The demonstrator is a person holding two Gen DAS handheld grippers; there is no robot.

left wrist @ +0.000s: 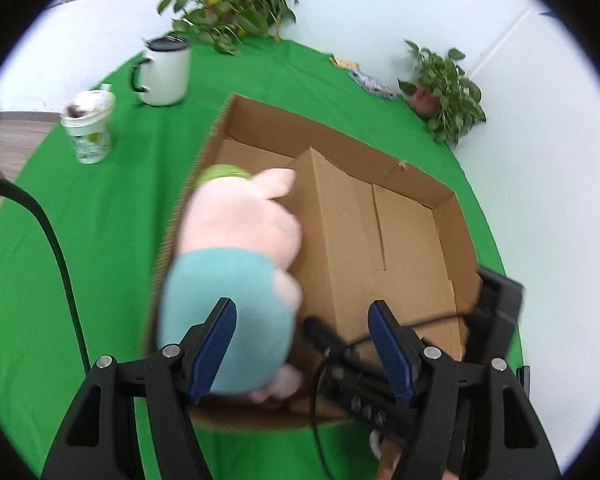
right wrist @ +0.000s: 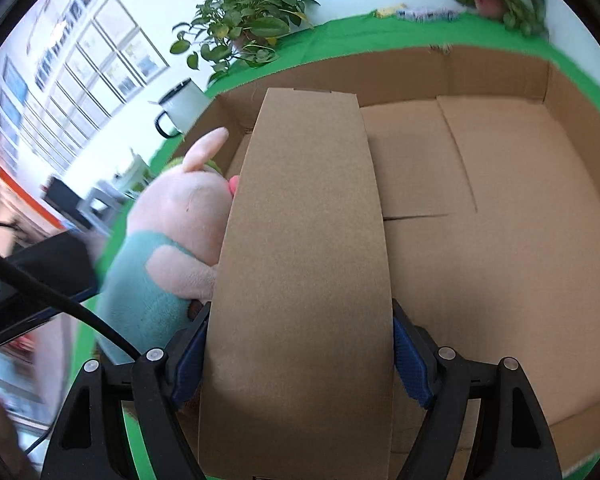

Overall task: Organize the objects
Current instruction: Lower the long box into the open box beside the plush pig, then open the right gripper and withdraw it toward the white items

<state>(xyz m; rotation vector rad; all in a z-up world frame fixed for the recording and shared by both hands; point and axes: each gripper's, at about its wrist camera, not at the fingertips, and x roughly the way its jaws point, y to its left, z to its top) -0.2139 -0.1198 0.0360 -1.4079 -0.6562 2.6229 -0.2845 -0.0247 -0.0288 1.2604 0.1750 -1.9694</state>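
Observation:
A large open cardboard box (left wrist: 340, 128) (right wrist: 500, 60) sits on the green table (left wrist: 80, 220). A pink plush pig in a teal outfit (left wrist: 236, 232) (right wrist: 180, 208) lies against the box's left wall, blurred. My left gripper (left wrist: 304, 350) hangs over the box's near edge, open; its left pad overlaps the plush, but the pads do not press on it. A small brown cardboard box (left wrist: 340, 232) (right wrist: 304, 240) stands inside the large box beside the plush. My right gripper (right wrist: 302, 356) is shut on it, a blue pad on each side.
A white mug (left wrist: 166, 72) (right wrist: 184, 100) and a printed paper cup (left wrist: 90, 124) stand left of the box. Potted plants (left wrist: 228, 0) (left wrist: 444, 88) and flat packets (left wrist: 368, 80) line the far edge by the wall. A black cable (left wrist: 56, 248) crosses the left side.

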